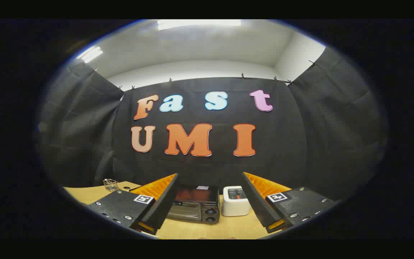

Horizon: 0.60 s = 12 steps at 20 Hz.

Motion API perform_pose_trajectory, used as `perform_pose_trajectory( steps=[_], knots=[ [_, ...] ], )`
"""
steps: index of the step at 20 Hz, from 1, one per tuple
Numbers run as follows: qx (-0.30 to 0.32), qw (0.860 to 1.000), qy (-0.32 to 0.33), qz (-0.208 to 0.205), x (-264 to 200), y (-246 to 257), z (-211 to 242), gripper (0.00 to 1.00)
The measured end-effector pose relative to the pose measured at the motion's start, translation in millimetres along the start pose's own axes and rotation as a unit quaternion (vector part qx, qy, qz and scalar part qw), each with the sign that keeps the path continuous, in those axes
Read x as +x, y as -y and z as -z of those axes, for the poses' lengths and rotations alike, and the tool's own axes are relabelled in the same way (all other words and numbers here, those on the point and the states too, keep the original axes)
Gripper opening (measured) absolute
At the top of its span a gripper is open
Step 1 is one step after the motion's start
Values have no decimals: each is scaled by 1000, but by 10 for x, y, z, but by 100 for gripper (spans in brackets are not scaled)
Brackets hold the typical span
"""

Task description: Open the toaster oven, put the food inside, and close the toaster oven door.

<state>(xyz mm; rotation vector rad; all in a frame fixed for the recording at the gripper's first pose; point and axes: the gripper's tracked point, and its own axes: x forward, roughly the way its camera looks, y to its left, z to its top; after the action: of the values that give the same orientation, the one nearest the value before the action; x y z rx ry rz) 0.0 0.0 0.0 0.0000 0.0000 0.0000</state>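
Two fingers of the gripper [210,180] stand spread, holding nothing; toaster oven [194,207] beyond them, door shut. Recommend a level approach to the door's top edge.

Light comes from two bright ceiling panels [199,23] high above the gripper [210,192], blown out to white glare. The pale ceiling glows evenly, while the dark cloth walls stay dim. The desk [228,226] is softly lit. Fisheye distortion bends everything outward, and edges blur with a faint blue fringe. The gripper's fingers stand wide apart.
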Motion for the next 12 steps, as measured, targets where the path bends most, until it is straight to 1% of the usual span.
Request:
perform_pose_trajectory(
  steps=[5,12],
  knots=[
    [0,1000,2,2,-6,34,7,99],
    [-8,1000,-1,-6,-15,-1,-6,99]
  ],
)
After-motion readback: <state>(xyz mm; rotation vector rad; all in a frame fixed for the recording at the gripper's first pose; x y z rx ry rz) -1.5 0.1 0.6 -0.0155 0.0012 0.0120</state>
